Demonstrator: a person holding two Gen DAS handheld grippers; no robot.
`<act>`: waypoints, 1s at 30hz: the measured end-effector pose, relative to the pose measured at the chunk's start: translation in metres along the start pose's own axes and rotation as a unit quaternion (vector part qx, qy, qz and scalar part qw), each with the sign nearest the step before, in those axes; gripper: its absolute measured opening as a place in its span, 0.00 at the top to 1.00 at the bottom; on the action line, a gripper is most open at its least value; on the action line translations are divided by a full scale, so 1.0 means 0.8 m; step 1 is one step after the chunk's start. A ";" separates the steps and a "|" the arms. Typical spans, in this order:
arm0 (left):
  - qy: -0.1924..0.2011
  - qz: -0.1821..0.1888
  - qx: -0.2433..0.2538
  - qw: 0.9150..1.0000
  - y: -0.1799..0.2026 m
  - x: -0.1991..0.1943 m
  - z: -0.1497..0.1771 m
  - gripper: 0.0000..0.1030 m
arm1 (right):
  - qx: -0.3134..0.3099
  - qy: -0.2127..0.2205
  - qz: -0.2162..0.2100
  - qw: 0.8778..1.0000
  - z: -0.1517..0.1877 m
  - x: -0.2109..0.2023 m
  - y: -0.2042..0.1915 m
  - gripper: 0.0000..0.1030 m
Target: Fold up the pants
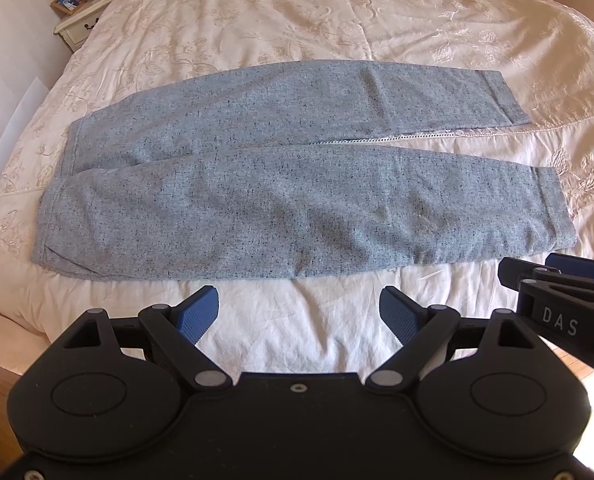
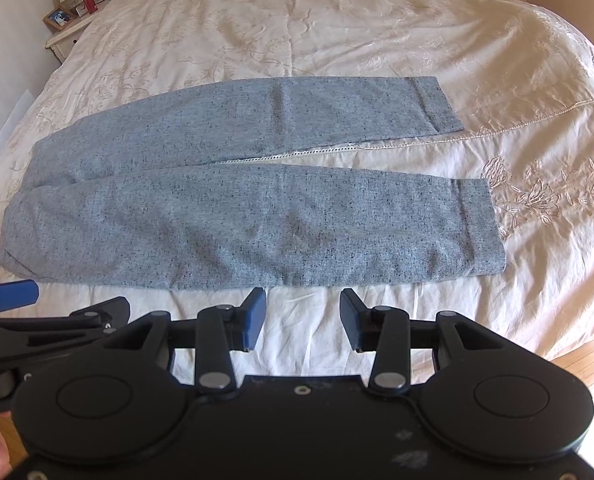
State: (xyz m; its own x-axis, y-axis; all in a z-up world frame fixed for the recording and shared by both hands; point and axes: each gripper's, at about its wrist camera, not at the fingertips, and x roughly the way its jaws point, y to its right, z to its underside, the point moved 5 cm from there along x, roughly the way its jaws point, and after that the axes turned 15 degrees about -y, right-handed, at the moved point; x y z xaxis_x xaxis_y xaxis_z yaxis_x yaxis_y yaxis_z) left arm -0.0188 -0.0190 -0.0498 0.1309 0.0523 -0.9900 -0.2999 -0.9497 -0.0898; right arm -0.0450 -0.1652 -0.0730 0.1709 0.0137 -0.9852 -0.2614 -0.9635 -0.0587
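Your left tool (image 1: 299, 312) hung low over the bare sheet at the near edge of the bed (image 1: 297, 20), fingers spread wide and holding nothing. Your right tool (image 2: 302, 314) sat just beside it at much the same height, also parted with nothing between the pads, though less widely. Both pointed straight ahead across the mattress, level and side by side.

Just ahead of both sets of fingertips lay the pants (image 1: 257, 184), grey-blue and speckled, flat on the bedspread with the waistband off to the left and the two cuffs off to the right. The near leg ran right in front of the tools; the far leg lay beyond it, splaying away toward the cuff.

The likely trouble is the grab itself: coming down on that near edge, you could pinch the soft bedding along with the cloth, or catch only the top layer, and the fold would drag crooked. Uneven lifting between the hands would skew the legs further.

Further off stood a nightstand (image 1: 79, 28) at the far left.
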 end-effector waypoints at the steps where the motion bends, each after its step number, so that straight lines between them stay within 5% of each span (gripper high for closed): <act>1: 0.003 0.002 -0.001 1.000 -0.001 0.000 0.000 0.14 | -0.001 0.004 -0.002 1.000 0.000 -0.001 0.001 0.58; 7: 0.014 -0.015 -0.019 1.000 -0.011 0.007 -0.001 0.13 | 0.017 -0.004 0.010 1.000 -0.001 0.019 0.018 0.58; 11: -0.004 -0.021 -0.032 0.999 -0.023 0.027 0.003 0.14 | 0.079 -0.017 -0.031 0.996 0.007 0.049 0.053 0.58; 17: -0.030 -0.038 -0.056 0.997 -0.042 0.055 0.011 0.14 | 0.219 -0.014 -0.090 0.971 0.024 0.098 0.140 0.57; 25: -0.051 -0.057 -0.093 0.993 -0.065 0.077 0.014 0.15 | 0.268 0.025 -0.092 0.959 0.003 0.156 0.219 0.57; 30: -0.063 -0.067 -0.115 0.989 -0.077 0.086 0.017 0.15 | 0.331 0.010 -0.110 0.937 -0.005 0.194 0.250 0.57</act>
State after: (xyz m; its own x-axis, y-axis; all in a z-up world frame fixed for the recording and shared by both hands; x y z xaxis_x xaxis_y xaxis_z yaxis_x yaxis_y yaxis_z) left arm -0.0045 0.0471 -0.1142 0.0328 0.2075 -0.9777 -0.0625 -0.9759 -0.2092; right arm -0.0672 -0.3569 -0.2370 0.3064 0.1815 -0.9345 -0.7486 -0.5604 -0.3543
